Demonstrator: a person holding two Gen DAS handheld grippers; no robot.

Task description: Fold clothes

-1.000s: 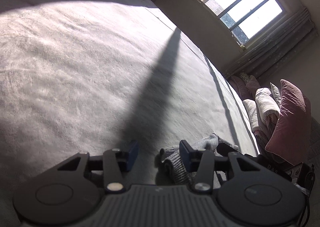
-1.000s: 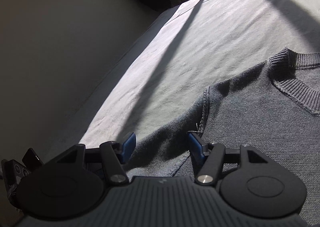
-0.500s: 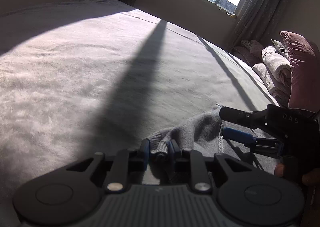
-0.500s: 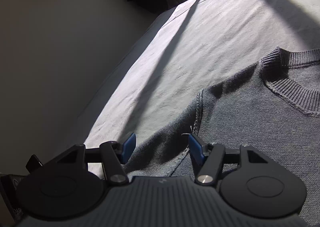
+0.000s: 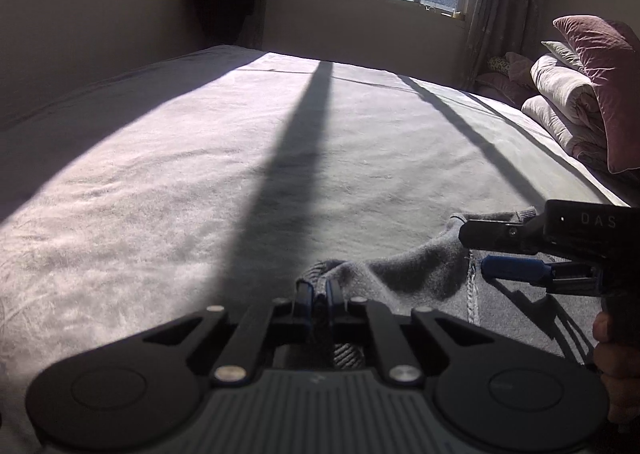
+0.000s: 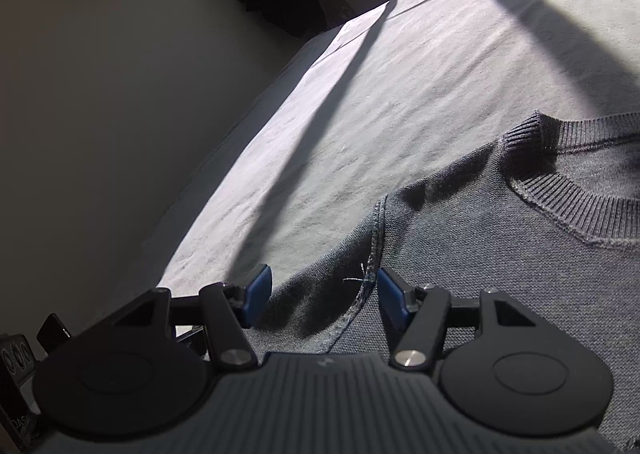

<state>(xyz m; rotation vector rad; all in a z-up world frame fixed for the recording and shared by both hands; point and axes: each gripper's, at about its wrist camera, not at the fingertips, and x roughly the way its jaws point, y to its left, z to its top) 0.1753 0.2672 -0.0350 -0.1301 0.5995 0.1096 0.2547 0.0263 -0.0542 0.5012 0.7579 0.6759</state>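
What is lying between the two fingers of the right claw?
In the right wrist view, the open right claw straddles the grey sweater: its shoulder seam and the top of the sleeve lie between the blue fingers, untouched.

1. Left gripper (image 5: pixel 318 300): bottom centre of left wrist view, blue-padded fingers (image 5: pixel 303 300) pinched nearly together w/ grey knit fabric caught between them.
2. Right gripper (image 6: pixel 324 290): bottom centre of right wrist view, fingers (image 6: pixel 258 288) spread wide, nothing gripped.
3. Right gripper also seen at right edge of left wrist view, lying sideways, pointing toward frame left, one finger above the other w/ a gap.
4. Person's hand (image 5: pixel 618 366): lower right corner of left wrist view, wrapped on the right gripper's handle.
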